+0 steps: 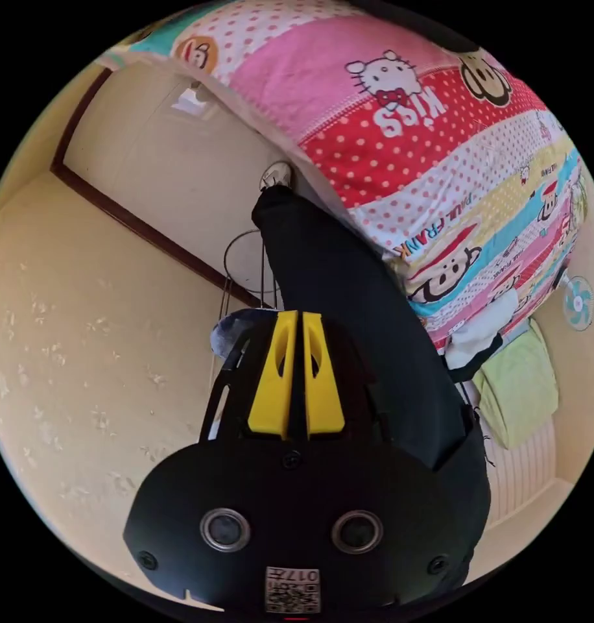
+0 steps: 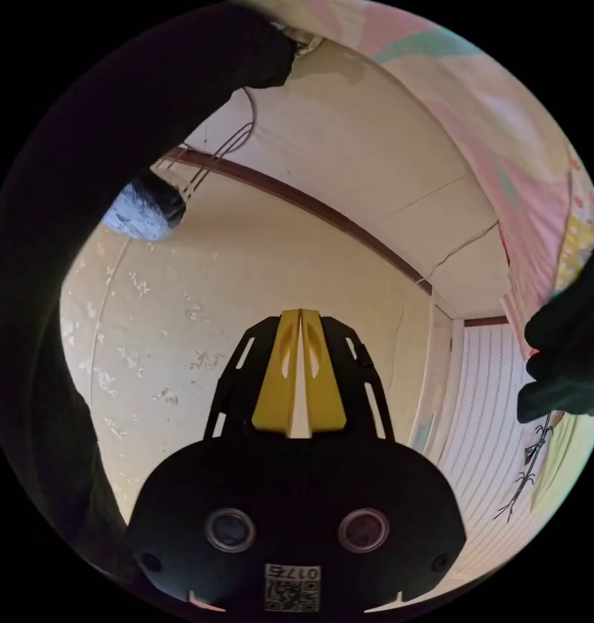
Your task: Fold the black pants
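My left claw (image 1: 299,317): the two yellow jaws are pressed together at the tips. Black cloth sits right behind them, but I cannot tell if any is pinched between them.

Long black cloth pants (image 1: 349,311): in the left gripper view they make one long dark strip. It runs from beside my claw up to the edge of the bright patchwork cartoon blanket (image 1: 439,156) (pink, red with dots, and yellow). The far end points at a small silver thing by the cream wall (image 1: 83,324).

My right claw (image 2: 300,315): yellow jaws closed tip to tip, with only wall behind them.

Pants in the right gripper view: a dark band (image 2: 57,214) curves along one side, and another dark bit sits at the other edge.

Brown wooden trim strip (image 1: 141,227): crosses the wall.
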The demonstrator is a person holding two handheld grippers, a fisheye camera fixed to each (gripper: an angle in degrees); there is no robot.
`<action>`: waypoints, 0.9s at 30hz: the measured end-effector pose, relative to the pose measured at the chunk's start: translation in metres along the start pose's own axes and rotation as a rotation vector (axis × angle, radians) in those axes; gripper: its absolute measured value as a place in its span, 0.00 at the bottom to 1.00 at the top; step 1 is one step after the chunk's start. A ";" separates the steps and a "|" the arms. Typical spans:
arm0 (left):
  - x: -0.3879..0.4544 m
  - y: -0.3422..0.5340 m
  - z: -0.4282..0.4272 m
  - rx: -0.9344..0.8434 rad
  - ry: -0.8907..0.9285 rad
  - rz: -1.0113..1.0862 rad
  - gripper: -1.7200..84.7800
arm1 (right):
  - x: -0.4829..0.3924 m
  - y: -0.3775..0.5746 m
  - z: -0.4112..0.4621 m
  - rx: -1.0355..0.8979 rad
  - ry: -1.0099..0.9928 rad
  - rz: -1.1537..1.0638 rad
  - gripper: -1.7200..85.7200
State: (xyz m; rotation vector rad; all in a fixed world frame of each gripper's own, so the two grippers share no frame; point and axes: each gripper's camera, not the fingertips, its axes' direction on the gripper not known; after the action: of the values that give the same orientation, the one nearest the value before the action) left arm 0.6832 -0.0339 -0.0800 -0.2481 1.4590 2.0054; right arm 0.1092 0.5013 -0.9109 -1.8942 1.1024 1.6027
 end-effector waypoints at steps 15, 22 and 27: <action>-0.134 -0.051 -0.135 0.181 0.435 -0.114 0.07 | -0.197 -0.003 -0.266 0.451 0.182 0.000 0.03; -0.095 -0.101 -0.273 0.467 0.630 0.118 0.10 | -0.241 -0.008 -0.181 0.236 0.223 0.112 0.03; -0.017 -0.113 -0.396 0.751 0.635 0.388 0.12 | -0.239 0.023 -0.101 0.122 0.024 0.251 0.03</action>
State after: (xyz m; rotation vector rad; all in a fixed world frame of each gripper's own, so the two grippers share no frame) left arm 0.6798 -0.3789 -0.3055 -0.3002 2.7223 1.5396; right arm 0.1491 0.4833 -0.6541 -1.7564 1.4626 1.6026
